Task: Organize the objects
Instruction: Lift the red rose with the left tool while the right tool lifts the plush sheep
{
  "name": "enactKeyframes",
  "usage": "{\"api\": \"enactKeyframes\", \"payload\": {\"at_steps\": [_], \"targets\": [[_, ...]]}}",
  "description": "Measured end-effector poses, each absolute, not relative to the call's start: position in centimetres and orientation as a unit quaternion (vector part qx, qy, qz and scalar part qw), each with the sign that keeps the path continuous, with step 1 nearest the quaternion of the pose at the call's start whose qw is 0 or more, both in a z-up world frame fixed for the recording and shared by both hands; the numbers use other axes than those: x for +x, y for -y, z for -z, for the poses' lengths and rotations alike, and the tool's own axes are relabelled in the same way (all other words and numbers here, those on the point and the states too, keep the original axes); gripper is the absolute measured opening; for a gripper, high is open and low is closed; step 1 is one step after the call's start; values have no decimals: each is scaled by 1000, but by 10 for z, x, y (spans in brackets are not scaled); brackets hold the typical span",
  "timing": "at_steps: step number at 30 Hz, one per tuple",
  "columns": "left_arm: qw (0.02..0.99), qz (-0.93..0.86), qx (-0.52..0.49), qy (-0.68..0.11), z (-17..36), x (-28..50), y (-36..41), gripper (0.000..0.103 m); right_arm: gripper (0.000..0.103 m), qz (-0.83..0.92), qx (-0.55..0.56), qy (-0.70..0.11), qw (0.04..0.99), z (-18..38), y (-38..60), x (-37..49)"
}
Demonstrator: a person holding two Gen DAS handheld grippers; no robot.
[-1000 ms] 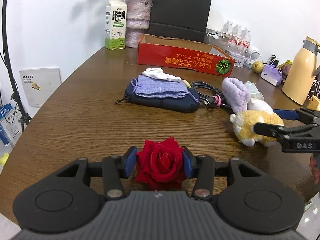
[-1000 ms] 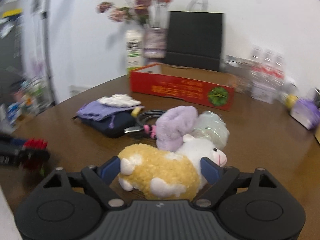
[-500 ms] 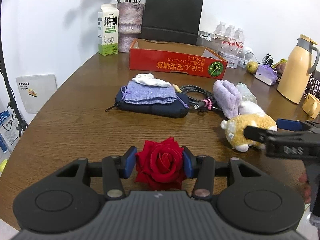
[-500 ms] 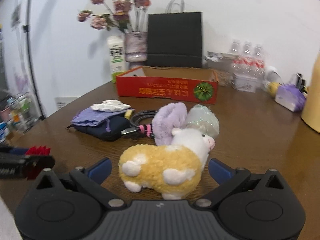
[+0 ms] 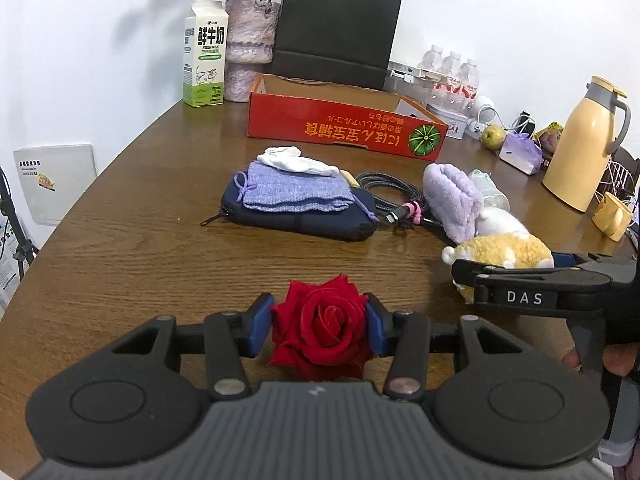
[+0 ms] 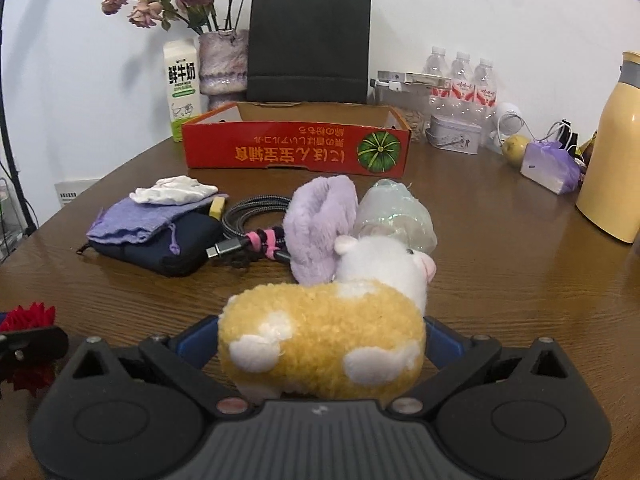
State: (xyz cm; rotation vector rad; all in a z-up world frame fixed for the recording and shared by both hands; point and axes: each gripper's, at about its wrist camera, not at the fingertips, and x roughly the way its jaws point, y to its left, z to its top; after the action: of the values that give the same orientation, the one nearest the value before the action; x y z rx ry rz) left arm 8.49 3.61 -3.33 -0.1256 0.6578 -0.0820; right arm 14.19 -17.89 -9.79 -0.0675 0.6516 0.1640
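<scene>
Two grippers engaged: left gripper (image 5: 319,330) pinches the red rose (image 5: 320,326) low over the table (image 5: 140,240), right gripper (image 6: 320,340) stands spread around the plush sheep (image 6: 324,344), which risks slipping sideways if closure lands off-centre.

Brown wood-grain tabletop (image 6: 500,264), curved along its left edge. At centre of the right wrist frame: open red cardboard box (image 6: 296,148), side lettering upside down. Behind it, against the white wall: black paper bag (image 6: 308,44), milk carton (image 6: 182,88), vase of dried flowers (image 6: 222,64), shrink-wrapped water bottles (image 6: 462,80). Middle left: navy zip pouch (image 6: 176,250), carrying a folded lilac cloth and a white one. Just right of it: coiled braided cable (image 6: 252,208), purple plush item (image 6: 322,228), yellow-and-white plush sheep (image 6: 332,340) in the foreground. Right edge: yellow thermos jug (image 6: 616,168), small purple bag (image 6: 550,166), a fruit (image 6: 514,148), grey tin (image 6: 454,134).
</scene>
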Motion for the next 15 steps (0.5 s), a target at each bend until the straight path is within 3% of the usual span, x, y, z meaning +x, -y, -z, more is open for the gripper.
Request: {"api": "enactKeyframes", "payload": {"at_steps": [15], "targets": [[945,28,-61,-319,26,76,-33,49,97,-136,-24,-302,943,94,198,114]]}}
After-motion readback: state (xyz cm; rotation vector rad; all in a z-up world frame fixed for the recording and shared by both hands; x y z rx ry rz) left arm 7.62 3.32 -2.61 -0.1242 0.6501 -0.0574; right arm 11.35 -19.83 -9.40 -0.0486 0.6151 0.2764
